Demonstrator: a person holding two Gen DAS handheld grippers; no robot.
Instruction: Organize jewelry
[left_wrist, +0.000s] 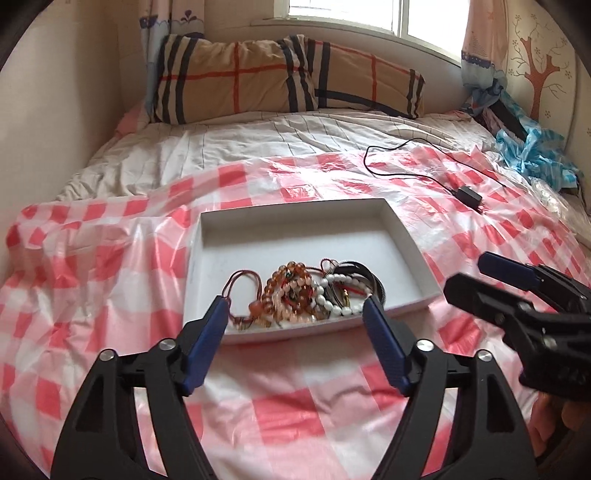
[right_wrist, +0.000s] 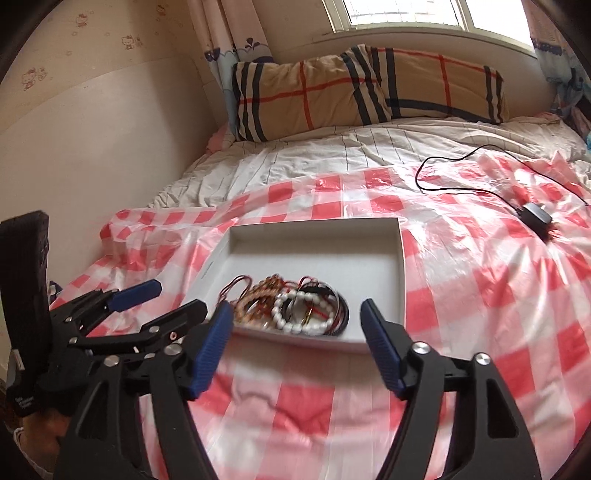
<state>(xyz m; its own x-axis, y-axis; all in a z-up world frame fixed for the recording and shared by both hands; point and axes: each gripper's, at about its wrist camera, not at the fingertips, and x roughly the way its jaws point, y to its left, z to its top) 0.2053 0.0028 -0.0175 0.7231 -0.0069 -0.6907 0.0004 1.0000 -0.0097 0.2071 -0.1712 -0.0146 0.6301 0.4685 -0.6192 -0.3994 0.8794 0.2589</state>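
Observation:
A shallow white tray (left_wrist: 295, 221) lies on a red-and-white checked plastic sheet on the bed; it also shows in the right wrist view (right_wrist: 314, 236). A pile of jewelry (left_wrist: 306, 291) lies in its near part: amber bead bracelets, a white bead bracelet (right_wrist: 306, 314), red cords and black bands. My left gripper (left_wrist: 297, 306) is open and empty, just above the tray's near edge. My right gripper (right_wrist: 295, 314) is open and empty, also at the near edge. In the left wrist view it (left_wrist: 476, 273) is to the right of the tray.
A black charger (left_wrist: 469, 195) with its cable lies on the sheet beyond the tray to the right. A plaid pillow (left_wrist: 288, 77) lies at the bed's head under a window. Blue crumpled plastic (left_wrist: 532, 151) is at the far right. A wall runs along the left.

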